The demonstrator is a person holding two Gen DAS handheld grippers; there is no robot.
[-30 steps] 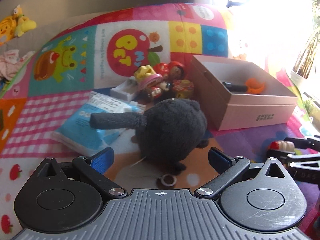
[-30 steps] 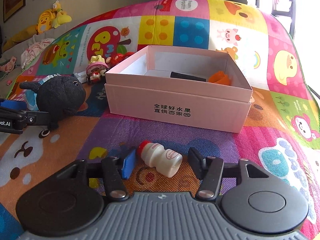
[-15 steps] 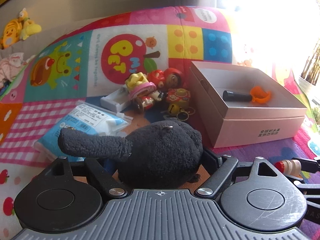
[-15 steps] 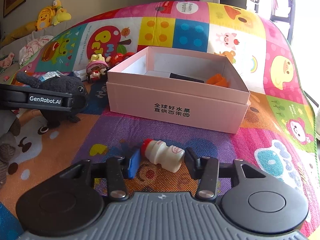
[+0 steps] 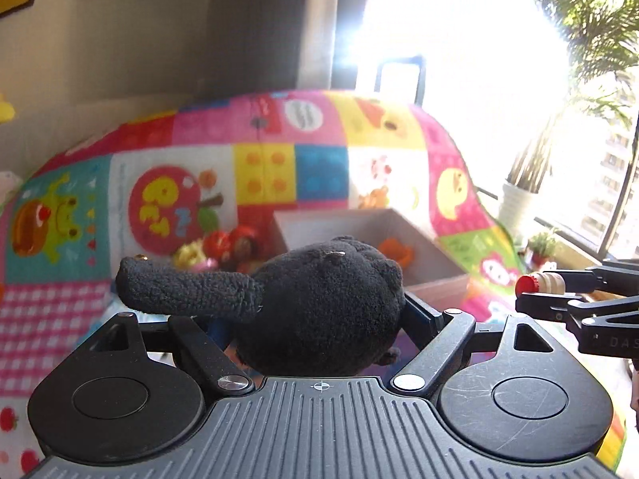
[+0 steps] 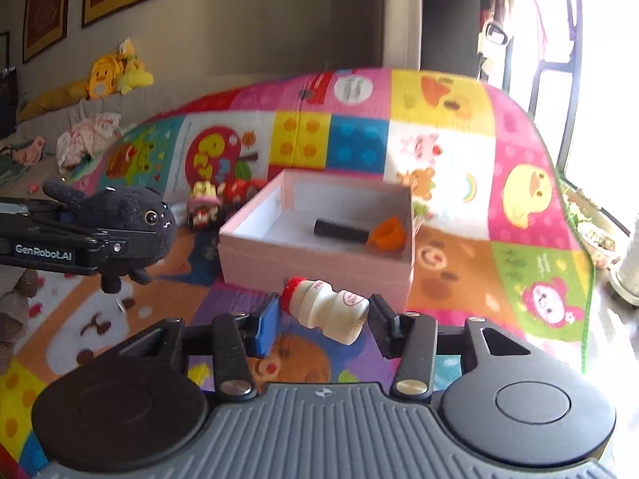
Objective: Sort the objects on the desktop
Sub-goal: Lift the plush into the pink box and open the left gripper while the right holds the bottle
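My left gripper (image 5: 319, 319) is shut on a black plush toy (image 5: 315, 303) and holds it up off the mat; the plush also shows in the right wrist view (image 6: 124, 215). My right gripper (image 6: 323, 319) is shut on a small white yogurt bottle (image 6: 325, 309) with a red cap, lifted above the mat; the bottle also shows at the right of the left wrist view (image 5: 539, 282). The open pink box (image 6: 319, 255) lies ahead, holding a black cylinder (image 6: 339, 229) and an orange piece (image 6: 389, 233).
A colourful patchwork play mat (image 6: 459, 255) covers the floor. A cluster of small toy figures (image 6: 215, 199) lies left of the box. Yellow plush toys (image 6: 116, 72) sit on a ledge by the wall. Potted plants (image 5: 519, 199) stand by the bright window at right.
Both grippers closed on their objects and lifted them off the mat: the left on the black plush, the right on the yogurt bottle. Both views now sit higher.
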